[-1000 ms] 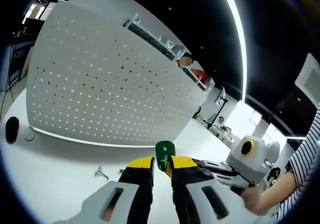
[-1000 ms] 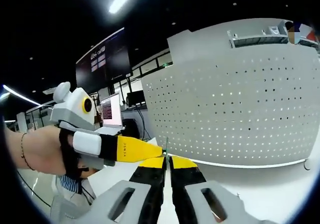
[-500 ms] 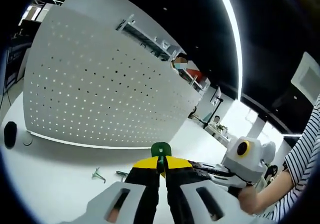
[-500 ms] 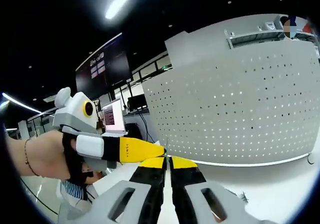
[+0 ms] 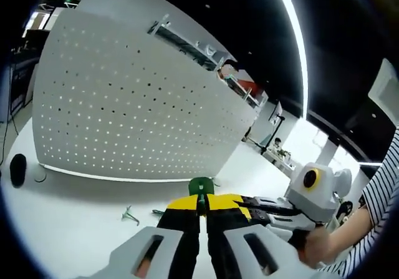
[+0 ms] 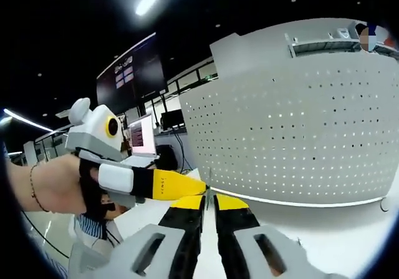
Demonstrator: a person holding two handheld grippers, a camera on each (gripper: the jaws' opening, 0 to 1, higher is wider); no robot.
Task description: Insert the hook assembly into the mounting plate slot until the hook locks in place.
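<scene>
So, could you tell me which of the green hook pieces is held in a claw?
The green hook piece clamped between the left claw jaws; the two others lie loose on the white table.

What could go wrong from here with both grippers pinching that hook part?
1. The left gripper pinches only the edge of the green hook piece; it may slip.
2. The right gripper holds a thin wire hook, which may twist during joining.
3. The pegboard stands well beyond both grippers; alignment remains.

Office-lab: wall screen point(image 6: 131, 73), laptop point(image 6: 142, 139), desks.
</scene>
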